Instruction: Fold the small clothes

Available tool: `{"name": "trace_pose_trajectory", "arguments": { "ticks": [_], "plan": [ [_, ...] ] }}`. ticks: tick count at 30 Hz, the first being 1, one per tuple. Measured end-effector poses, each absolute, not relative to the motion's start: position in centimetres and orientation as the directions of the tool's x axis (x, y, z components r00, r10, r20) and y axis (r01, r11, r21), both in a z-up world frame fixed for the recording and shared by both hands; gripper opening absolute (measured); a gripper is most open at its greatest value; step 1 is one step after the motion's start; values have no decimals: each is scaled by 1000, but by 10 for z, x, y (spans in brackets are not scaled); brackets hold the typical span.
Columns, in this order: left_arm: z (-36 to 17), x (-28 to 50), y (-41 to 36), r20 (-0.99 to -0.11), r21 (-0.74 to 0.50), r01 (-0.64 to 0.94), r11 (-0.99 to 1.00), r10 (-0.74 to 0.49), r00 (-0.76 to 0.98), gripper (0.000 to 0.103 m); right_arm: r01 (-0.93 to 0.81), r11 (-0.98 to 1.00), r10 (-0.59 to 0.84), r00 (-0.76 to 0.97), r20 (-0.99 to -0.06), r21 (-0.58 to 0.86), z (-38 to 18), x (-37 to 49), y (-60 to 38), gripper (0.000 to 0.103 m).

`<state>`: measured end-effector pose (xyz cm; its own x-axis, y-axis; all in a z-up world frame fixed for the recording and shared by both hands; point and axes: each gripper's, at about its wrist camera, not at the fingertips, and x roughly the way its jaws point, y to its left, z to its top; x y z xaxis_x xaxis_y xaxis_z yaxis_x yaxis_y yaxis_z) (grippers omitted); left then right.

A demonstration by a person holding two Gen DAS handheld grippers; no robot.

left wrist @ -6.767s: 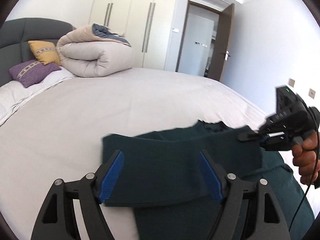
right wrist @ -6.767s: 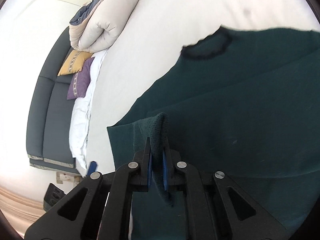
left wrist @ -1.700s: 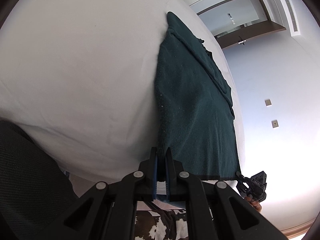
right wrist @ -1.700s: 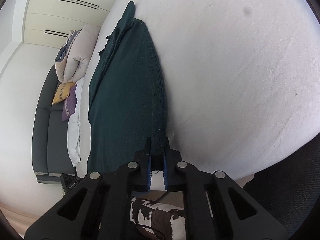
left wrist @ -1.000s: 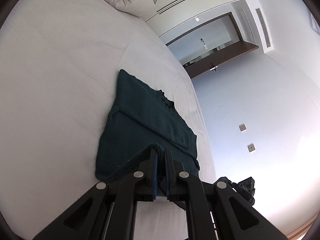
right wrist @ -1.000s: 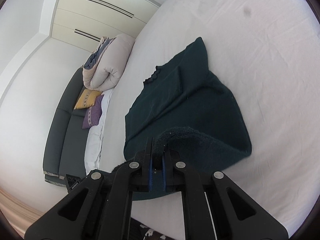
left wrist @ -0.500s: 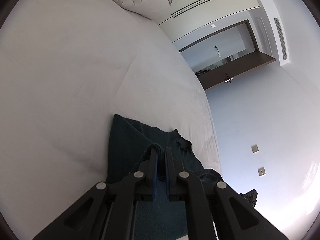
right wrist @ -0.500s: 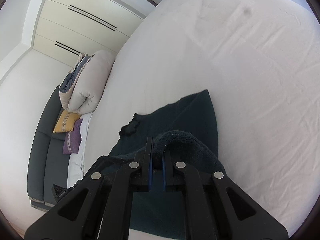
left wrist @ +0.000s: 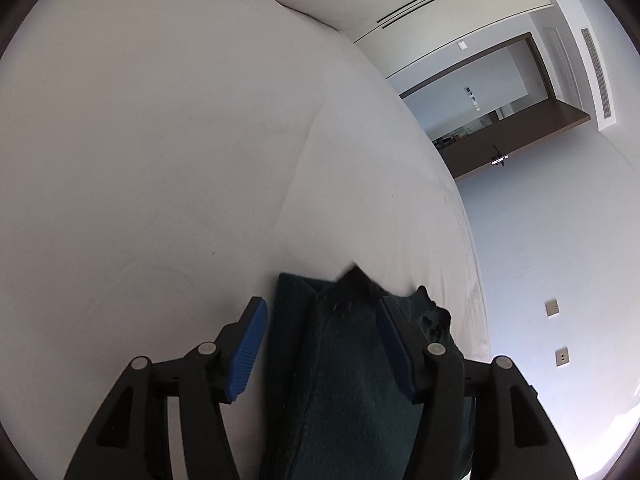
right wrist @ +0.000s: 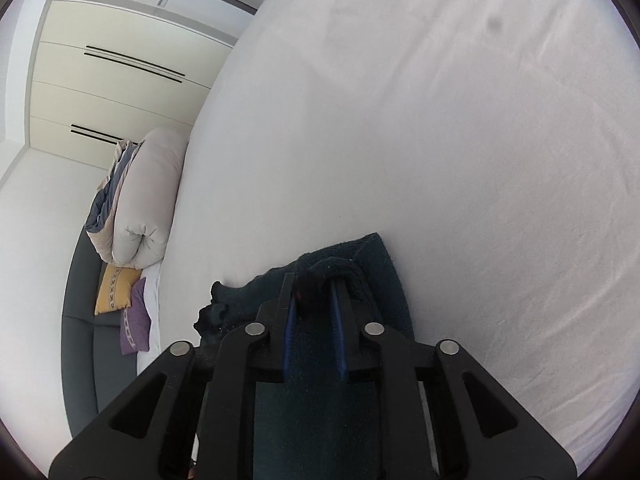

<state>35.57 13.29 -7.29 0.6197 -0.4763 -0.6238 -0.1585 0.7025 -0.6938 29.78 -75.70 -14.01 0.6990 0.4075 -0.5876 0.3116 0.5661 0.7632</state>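
Knit green sweater (left wrist: 352, 380) folded on smooth bedsheet (left wrist: 160, 140).

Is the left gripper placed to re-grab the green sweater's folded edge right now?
Probably yes: the left gripper has just been opening and the green sweater lies between its spread jaws, nothing blocking.

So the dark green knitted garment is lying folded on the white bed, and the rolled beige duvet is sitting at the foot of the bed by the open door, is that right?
Not quite. The dark green knitted garment does lie folded on the white bed, but the rolled beige duvet sits at the head end, beside the yellow and purple cushions and the grey headboard. The right wrist view shows it.
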Motion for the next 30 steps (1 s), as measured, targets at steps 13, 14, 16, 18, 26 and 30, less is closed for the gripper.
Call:
{"name": "trace_pose_trajectory", "arguments": {
  "ticks": [13, 14, 16, 18, 26, 30],
  "plan": [
    [-80, 255, 102, -668, -516, 1, 857, -403, 626, 60, 224, 858, 175, 719, -673, 463, -84, 222, -707, 78],
    [-88, 257, 102, -676, -525, -12, 851, -408, 614, 60, 225, 877, 154, 707, -691, 426, -89, 217, -698, 78],
    [-95, 258, 100, -685, -502, -10, 865, -390, 616, 59, 233, 902, 125, 665, -736, 364, -107, 208, -687, 78],
    [-91, 259, 91, -698, -450, 11, 893, -360, 619, 59, 267, 908, 95, 618, -781, 322, -130, 195, -683, 76],
    [-88, 250, 68, -732, -313, 79, 946, -293, 615, 47, 292, 903, 46, 662, -748, 315, -117, 165, -680, 60],
    [-87, 248, 65, -741, -274, 81, 958, -264, 617, 34, 286, 920, 34, 624, -780, 269, -121, 158, -680, 32]
  ]
}}
